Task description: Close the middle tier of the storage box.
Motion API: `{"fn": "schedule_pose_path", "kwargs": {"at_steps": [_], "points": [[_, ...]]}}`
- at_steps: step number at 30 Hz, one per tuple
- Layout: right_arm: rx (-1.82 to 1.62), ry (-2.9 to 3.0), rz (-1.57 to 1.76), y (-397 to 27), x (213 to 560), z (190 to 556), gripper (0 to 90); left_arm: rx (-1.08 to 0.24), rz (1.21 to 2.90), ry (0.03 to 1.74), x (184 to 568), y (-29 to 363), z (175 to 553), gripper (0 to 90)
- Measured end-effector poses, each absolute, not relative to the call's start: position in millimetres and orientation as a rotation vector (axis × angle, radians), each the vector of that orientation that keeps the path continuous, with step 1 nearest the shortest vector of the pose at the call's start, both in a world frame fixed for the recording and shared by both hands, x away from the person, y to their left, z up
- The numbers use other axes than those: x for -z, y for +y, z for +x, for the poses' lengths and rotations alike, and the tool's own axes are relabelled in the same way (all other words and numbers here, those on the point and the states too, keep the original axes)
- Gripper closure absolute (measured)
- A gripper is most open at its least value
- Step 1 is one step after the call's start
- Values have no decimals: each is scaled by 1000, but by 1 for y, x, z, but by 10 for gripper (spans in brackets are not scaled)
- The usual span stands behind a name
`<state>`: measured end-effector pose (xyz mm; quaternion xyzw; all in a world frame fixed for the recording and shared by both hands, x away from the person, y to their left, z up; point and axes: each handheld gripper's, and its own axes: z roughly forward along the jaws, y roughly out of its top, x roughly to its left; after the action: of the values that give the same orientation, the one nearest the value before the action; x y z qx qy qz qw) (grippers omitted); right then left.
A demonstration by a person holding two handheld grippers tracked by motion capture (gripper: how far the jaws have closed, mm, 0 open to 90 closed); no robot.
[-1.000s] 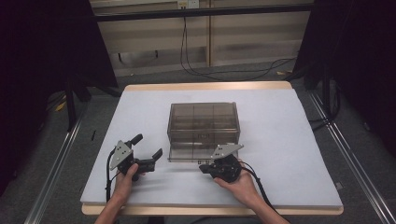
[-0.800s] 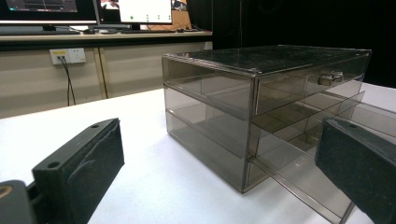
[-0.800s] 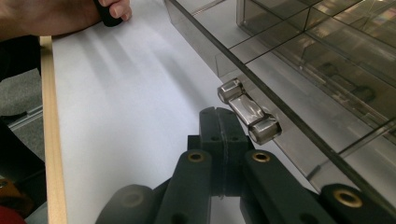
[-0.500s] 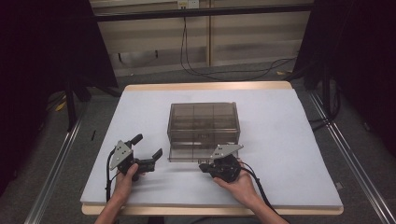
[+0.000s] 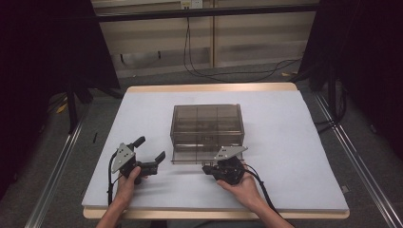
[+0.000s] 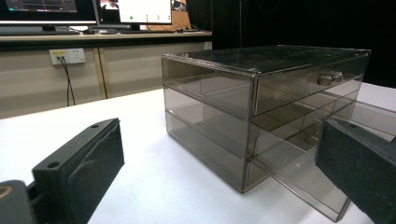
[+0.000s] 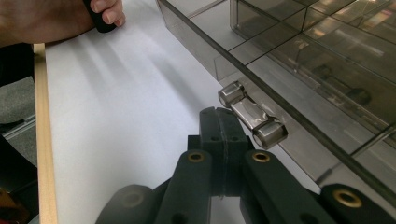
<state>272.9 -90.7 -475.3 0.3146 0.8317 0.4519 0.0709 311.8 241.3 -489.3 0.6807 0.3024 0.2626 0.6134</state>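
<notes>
On table: one drawer box (image 5: 207,127); left tongs (image 5: 151,154) released, right tongs (image 5: 208,168) clenched empty.

White table (image 5: 304,156) with wooden edge (image 7: 41,116). Behind it, beige wall panels (image 5: 256,42) with black cables (image 5: 199,61) hanging to the floor. Farther back, wall socket (image 6: 67,56) and monitors (image 6: 135,10) on a shelf.

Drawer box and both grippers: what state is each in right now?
Drawer box: upright on the table, bottom drawer pulled out a little, upper drawers shut.
Drawer handle: free, just past the right gripper's tips, not clamped.
Left gripper: jaws open, nothing between them.
Right gripper: jaws shut, pads together, at the drawer front.
</notes>
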Motion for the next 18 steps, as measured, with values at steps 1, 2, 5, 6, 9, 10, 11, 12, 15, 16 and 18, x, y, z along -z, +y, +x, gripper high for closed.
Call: {"fn": "schedule_pose_path", "kwargs": {"at_steps": [1,2,5,6,9,10,11,12,15,16,18], "points": [[-1359,2502,946,-91,475,273,900,-606,1572,690,489,242,312,12],[-1360,2502,943,-91,475,273,900,-608,1571,694,489,242,312,12],[-1365,2499,946,-90,475,274,900,-606,1569,696,489,241,312,12],[-1367,2498,946,-90,474,274,900,-609,1571,696,489,242,312,12],[-1365,2496,940,-91,474,274,900,-611,1580,691,489,242,312,12],[-1368,2490,945,-92,474,274,900,-607,1568,699,489,241,312,12],[-1372,2485,957,-92,473,274,900,-607,1569,699,489,241,312,12],[-1376,2482,955,-92,472,275,900,-607,1569,699,489,241,312,12],[-1376,2480,945,-92,472,276,900,-611,1580,692,489,242,312,12],[-1374,2480,946,-93,472,276,900,-605,1566,700,489,241,312,12],[-1372,2475,951,-93,472,276,900,-604,1567,698,489,241,312,12]]}}
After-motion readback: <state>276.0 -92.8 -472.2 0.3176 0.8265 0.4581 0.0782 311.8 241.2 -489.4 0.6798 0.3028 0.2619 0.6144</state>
